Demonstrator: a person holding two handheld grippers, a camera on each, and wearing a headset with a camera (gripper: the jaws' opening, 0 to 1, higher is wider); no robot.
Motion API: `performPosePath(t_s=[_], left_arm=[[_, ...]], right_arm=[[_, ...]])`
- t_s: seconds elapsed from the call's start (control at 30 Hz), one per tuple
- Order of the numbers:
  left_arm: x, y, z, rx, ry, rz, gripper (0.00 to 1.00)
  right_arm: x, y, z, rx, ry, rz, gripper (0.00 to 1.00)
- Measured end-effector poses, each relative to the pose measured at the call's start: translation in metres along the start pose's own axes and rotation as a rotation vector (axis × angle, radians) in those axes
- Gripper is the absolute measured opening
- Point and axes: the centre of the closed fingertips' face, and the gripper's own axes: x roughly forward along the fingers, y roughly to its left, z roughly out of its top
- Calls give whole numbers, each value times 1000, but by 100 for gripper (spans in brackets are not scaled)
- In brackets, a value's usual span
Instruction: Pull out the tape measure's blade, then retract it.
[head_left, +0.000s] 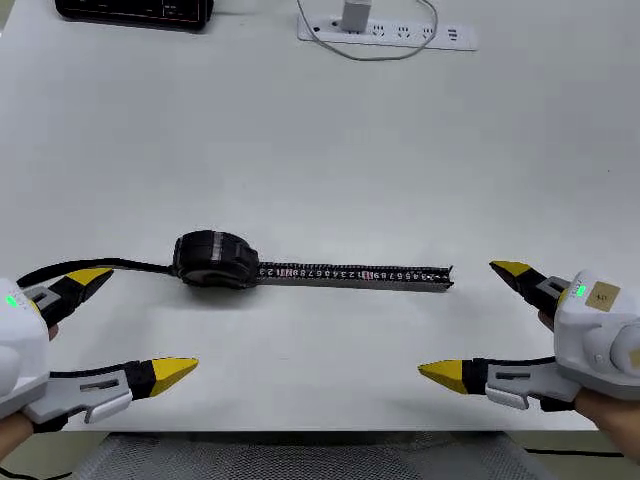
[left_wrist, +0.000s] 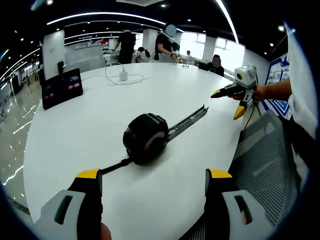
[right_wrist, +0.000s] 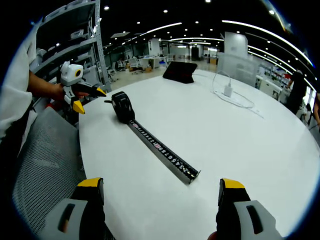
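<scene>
A black tape measure (head_left: 213, 260) lies on the white table (head_left: 320, 150), its blade (head_left: 355, 275) drawn out to the right and flat on the surface, ending in a hook (head_left: 449, 277). A black wrist strap (head_left: 125, 266) trails left from the case. My left gripper (head_left: 145, 322) stands open left of the case, nothing between its yellow-tipped fingers. My right gripper (head_left: 470, 320) is open just right of the blade's end, apart from it. The left gripper view has the case (left_wrist: 146, 138) ahead of the jaws; the right gripper view has the blade's hook (right_wrist: 192, 175) between and beyond them.
A white power strip (head_left: 390, 32) with a plugged charger and cable sits at the table's far edge. A dark tablet (head_left: 135, 10) is at the far left. The table's near edge (head_left: 320, 432) runs just below both grippers, a mesh chair beneath. People stand in the background.
</scene>
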Motion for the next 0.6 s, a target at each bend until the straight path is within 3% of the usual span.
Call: performPosePath(t_s=[0.6], left_arm=[[-4,-4,-8,-21,1,9,82]], right_arm=[[0,7,-7,20,-1,-8,96]])
